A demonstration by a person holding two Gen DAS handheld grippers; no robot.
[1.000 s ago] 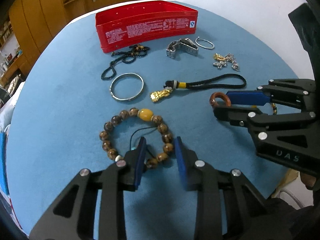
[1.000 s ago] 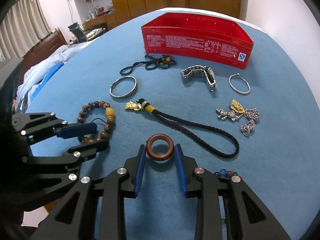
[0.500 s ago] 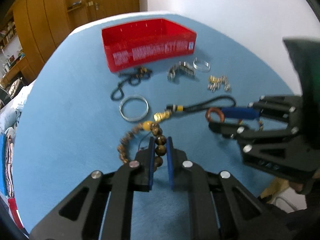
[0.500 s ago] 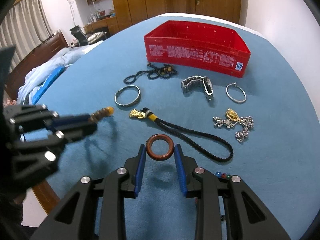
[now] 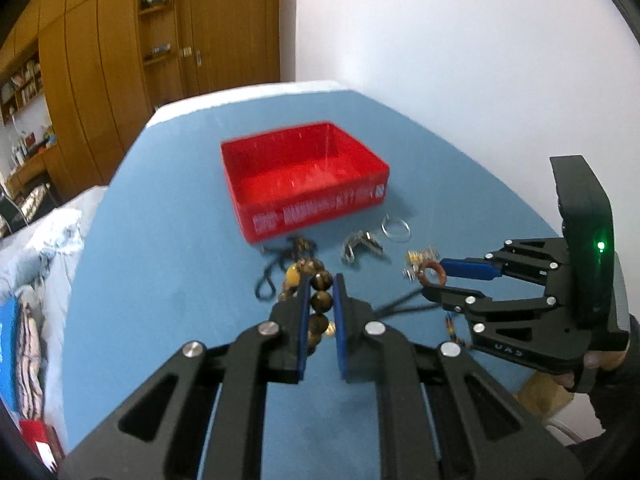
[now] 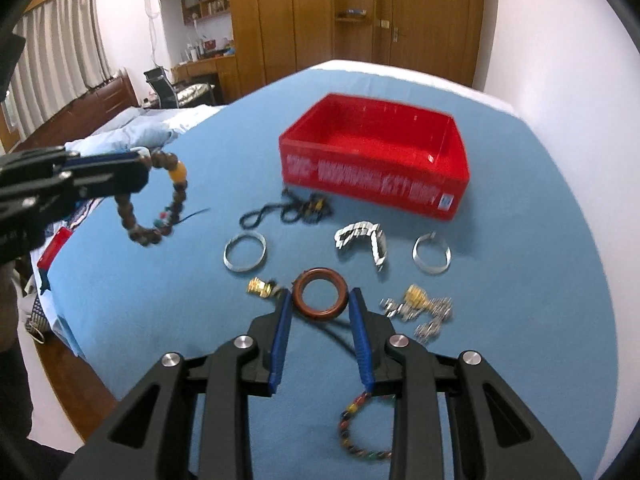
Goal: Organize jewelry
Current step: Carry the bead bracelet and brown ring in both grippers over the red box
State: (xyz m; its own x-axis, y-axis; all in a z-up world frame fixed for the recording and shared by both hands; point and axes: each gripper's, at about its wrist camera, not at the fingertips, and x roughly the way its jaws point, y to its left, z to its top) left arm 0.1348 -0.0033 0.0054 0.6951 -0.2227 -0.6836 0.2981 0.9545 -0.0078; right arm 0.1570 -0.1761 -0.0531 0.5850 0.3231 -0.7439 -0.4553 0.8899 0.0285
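Brown wooden bead bracelet (image 6: 160,204) clamped in left gripper (image 5: 321,280), hanging above blue table (image 6: 160,300). Reddish-brown ring (image 6: 319,294) pinched in right gripper (image 6: 319,300). One empty red plastic bin (image 6: 376,156). Two silver bangles, (image 6: 245,256) and (image 6: 431,254), on table.

Black tool (image 5: 322,288), blue pads (image 6: 280,336)

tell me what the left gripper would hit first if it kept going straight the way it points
Probably the dark cord necklace on the blue table, just short of the red bin. The left gripper is shut on the wooden bead bracelet, whose beads would touch first. Depth is uncertain.
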